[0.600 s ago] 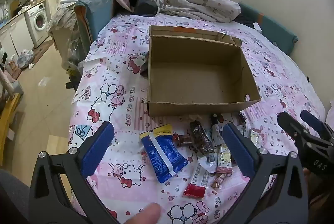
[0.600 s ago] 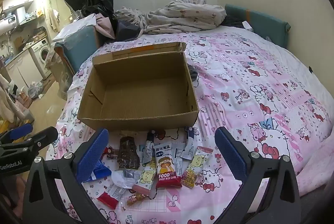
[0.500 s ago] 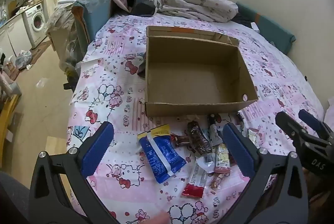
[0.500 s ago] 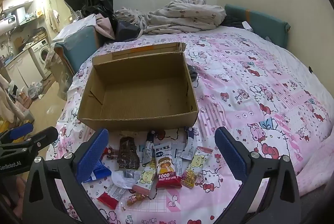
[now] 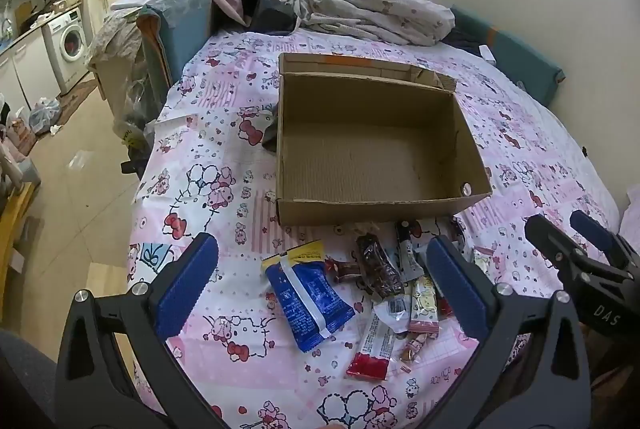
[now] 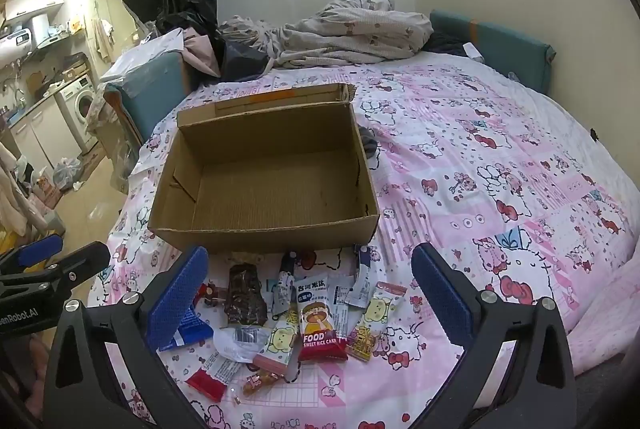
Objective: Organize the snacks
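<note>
Left wrist view, left tongs: spread wide, holding nothing, above blue packet.
Right tongs: jaws wide apart, empty, over snack pile.
Cardboard box: empty, just beyond both tongs, on the bed.

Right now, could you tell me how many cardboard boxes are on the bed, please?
1. The open brown cardboard box sits on the pink patterned bedsheet, just behind the scattered snack packets. Another could be hidden behind the crumpled bedding.
</note>
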{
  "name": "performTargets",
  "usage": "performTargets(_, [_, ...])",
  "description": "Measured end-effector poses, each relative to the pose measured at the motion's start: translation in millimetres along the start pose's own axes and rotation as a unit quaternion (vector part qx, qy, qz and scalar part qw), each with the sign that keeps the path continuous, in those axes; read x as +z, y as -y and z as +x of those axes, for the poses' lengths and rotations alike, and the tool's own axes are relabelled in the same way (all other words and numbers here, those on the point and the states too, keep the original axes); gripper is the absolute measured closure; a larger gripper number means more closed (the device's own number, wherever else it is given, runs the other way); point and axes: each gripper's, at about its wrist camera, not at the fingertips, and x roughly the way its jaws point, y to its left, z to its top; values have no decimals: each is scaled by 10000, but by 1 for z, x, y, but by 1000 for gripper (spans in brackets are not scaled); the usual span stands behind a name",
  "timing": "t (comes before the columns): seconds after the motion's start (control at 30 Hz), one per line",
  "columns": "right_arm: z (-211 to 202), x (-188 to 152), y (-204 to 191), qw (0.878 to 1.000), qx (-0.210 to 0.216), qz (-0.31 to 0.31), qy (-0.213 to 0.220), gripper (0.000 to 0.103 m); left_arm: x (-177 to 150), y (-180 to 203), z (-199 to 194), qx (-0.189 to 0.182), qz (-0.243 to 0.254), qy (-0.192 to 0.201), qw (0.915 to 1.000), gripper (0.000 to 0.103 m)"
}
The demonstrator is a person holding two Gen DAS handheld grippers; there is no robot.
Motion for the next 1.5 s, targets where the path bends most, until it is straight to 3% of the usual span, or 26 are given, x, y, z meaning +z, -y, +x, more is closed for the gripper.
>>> performTargets(1.5, [3,0,2,10000,-13,43,-62,0,0,-4,-1,29,-40,-21,10000,0])
